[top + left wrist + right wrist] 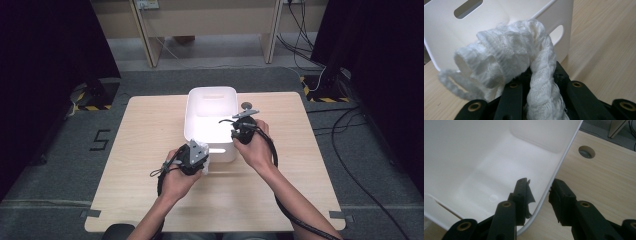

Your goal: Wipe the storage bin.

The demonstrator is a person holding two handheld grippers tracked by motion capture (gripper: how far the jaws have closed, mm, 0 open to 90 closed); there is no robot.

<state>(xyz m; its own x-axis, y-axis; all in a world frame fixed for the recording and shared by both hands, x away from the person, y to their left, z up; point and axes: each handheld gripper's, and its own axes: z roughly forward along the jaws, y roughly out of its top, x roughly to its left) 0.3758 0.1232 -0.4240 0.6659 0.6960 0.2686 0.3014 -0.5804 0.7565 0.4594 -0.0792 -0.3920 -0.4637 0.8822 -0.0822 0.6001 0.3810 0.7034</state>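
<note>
Left gripper (196,159) clenched on white knitted cloth (506,60), held outside white bin (192,107) at its 6 o'clock wall. Right gripper (539,192) straddles bin's 3 o'clock rim, apparently pinching it. Bin looks bare; cloth drop-in remains.

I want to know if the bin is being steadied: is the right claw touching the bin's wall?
Cannot tell. In the right gripper view the right claw straddles the bin rim, one jaw inside and one outside, but whether the pads press the wall is unclear.
</note>
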